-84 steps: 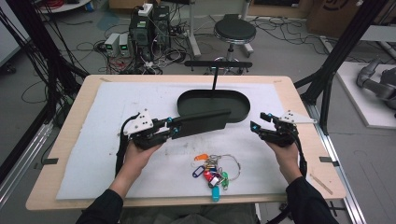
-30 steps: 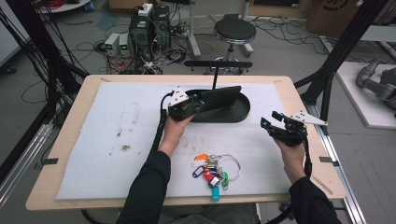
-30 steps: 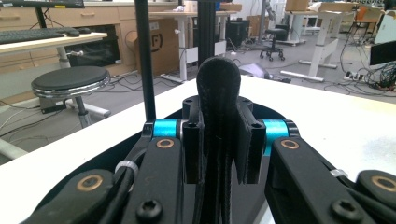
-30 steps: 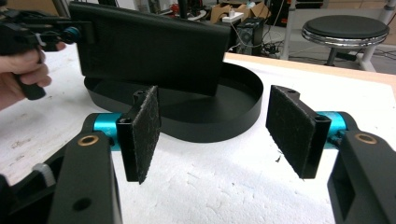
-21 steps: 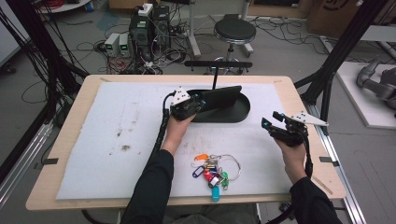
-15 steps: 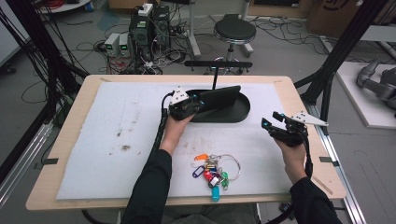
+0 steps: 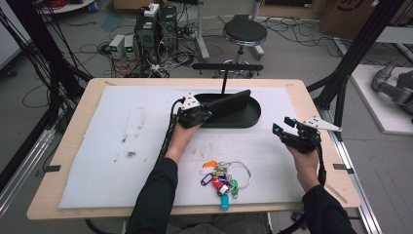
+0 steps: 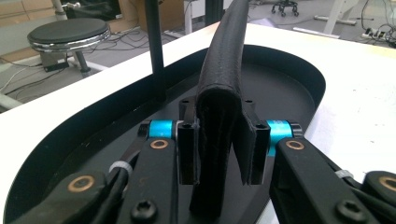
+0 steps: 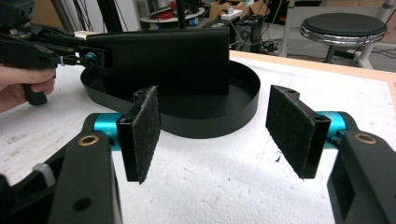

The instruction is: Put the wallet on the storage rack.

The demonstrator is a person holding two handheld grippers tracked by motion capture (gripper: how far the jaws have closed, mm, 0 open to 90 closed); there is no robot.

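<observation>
A black folded wallet (image 7: 229,102) stands on edge over the black oval tray (image 7: 251,119), spine up. My left gripper (image 7: 210,113) holds its near end. In the left gripper view the pads (image 8: 186,151) lie against both sides of the wallet (image 8: 219,93), above the tray (image 8: 289,74). These jaws have just been opening, with the wallet still between them. My right gripper (image 7: 278,129) hovers over the white mat right of the tray, open with nothing between its pads (image 9: 142,133). It faces the wallet (image 9: 163,56) and the tray (image 9: 210,126).
A thin black post (image 7: 225,80) with a crossbar rises from the tray's far side. A bunch of keys with coloured tags (image 7: 221,178) lies on the white mat (image 7: 122,146) near the front edge. A stool (image 7: 244,33) and cables are on the floor behind the table.
Since the earliest frame my left gripper carried the wallet from the tray's front left onto the tray. The right gripper shifted slightly right. Over the last second nothing has visibly moved.
</observation>
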